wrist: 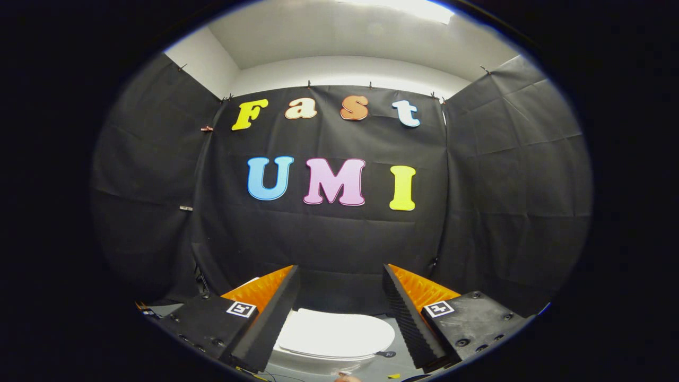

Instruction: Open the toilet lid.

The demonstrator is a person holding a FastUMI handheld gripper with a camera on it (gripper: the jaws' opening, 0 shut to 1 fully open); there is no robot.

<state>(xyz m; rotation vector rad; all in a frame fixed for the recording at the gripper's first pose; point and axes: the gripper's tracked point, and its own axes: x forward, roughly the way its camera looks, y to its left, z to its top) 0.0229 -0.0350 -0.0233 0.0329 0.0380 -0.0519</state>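
Observation:
A white toilet (297, 362) stands low on the grey floor, seen below and between my fingers. Its white lid (337, 335) lies flat and closed on the seat. My gripper (340, 273) hangs well above the toilet, open, with a wide gap between the fingers and nothing held. The left finger (276, 313) and the right finger (406, 313) frame the lid from either side without touching it.
Black cloth walls close the booth at the back and on both sides. A small dark object (386, 354) lies on the grey floor (395, 366) beside the toilet's right edge. A small yellow scrap (393, 376) lies nearer on the floor.

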